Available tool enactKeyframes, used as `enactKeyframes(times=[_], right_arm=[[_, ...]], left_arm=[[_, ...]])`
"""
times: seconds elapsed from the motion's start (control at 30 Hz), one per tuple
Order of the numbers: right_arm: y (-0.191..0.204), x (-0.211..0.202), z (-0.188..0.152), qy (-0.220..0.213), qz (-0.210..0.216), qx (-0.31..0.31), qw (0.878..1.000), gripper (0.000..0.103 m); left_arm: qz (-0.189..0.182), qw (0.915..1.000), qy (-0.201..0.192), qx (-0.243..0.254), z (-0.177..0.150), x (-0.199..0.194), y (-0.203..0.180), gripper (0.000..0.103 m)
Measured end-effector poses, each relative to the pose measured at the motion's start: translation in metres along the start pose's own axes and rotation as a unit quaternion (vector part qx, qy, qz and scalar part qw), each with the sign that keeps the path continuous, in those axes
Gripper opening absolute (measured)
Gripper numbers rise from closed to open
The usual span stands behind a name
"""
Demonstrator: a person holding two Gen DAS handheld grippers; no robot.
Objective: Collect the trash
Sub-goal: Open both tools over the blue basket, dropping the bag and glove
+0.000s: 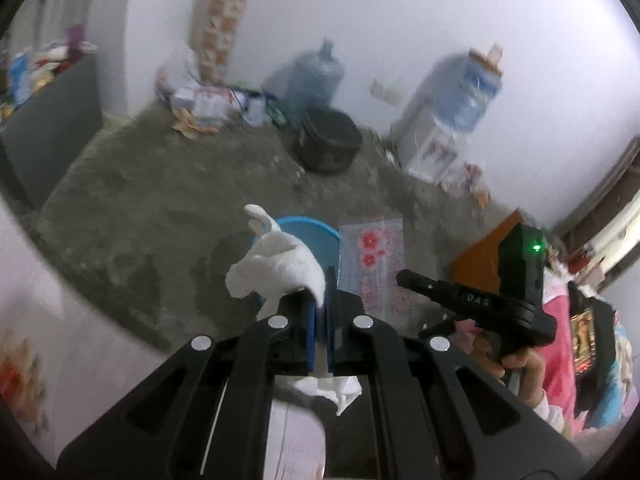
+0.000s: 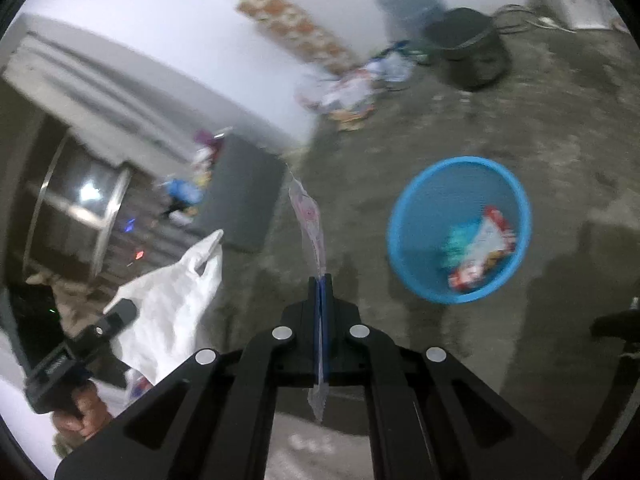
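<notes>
Trash fills both our tools. Our left tool [image 1: 320,284] is clamped on a crumpled white plastic bag [image 1: 280,264], and our right tool [image 2: 322,284] is pinched tight on a clear wrapper [image 2: 308,216] printed with red flowers. We see the blue basket [image 2: 404,220] standing on the grey concrete floor [image 2: 540,128] just right of the wrapper, with colourful packets [image 2: 480,252] lying inside.

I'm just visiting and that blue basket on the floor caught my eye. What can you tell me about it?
The blue basket is a round, open-topped bin that looks like plastic mesh. It stands on the rough grey floor, seemingly upright. Inside lie a few wrappers, red-and-white and greenish, blurred. No tool touches it. In the left wrist view only part of its rim shows behind the held white tissue.
</notes>
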State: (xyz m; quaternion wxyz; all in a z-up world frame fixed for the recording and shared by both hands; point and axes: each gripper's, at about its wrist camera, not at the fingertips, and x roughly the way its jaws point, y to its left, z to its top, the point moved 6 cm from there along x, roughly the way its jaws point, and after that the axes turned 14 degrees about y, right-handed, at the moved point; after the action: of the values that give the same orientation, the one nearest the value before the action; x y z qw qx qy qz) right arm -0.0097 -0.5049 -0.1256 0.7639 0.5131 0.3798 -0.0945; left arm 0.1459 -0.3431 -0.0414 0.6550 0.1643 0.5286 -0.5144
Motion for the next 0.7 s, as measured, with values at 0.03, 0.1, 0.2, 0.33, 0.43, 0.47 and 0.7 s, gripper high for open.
enactKeyframes(times=[0.03, 0.1, 0.2, 0.33, 0.43, 0.47, 0.7], right_arm=[[-0.009, 0.004, 0.005, 0.001, -0.005, 0.010, 1.000, 0.001], [-0.031, 0.013, 0.007, 0.002, -0.016, 0.030, 0.999, 0.001], [-0.062, 0.033, 0.026, 0.006, -0.023, 0.064, 0.998, 0.001], [-0.092, 0.063, 0.051, 0.011, -0.028, 0.099, 0.995, 0.001], [-0.122, 0.090, 0.069, 0.016, -0.040, 0.122, 0.992, 0.007], [-0.136, 0.104, 0.074, 0.027, -0.057, 0.133, 0.989, 0.024], [-0.175, 0.122, 0.059, 0.039, -0.091, 0.173, 0.980, 0.050]], left_arm=[[-0.005, 0.9999, 0.014, 0.005, 0.009, 0.018, -0.005, 0.002], [-0.005, 0.9993, 0.035, 0.012, 0.026, 0.053, -0.010, 0.002], [-0.006, 0.9982, 0.058, 0.016, 0.044, 0.093, -0.015, 0.002], [0.007, 0.9961, 0.087, 0.015, 0.070, 0.154, -0.009, 0.002], [0.002, 0.9938, 0.111, 0.015, 0.083, 0.196, -0.007, 0.030], [0.016, 0.9929, 0.118, 0.009, 0.085, 0.209, -0.003, 0.048], [0.040, 0.9930, 0.111, 0.000, 0.085, 0.220, 0.005, 0.057]])
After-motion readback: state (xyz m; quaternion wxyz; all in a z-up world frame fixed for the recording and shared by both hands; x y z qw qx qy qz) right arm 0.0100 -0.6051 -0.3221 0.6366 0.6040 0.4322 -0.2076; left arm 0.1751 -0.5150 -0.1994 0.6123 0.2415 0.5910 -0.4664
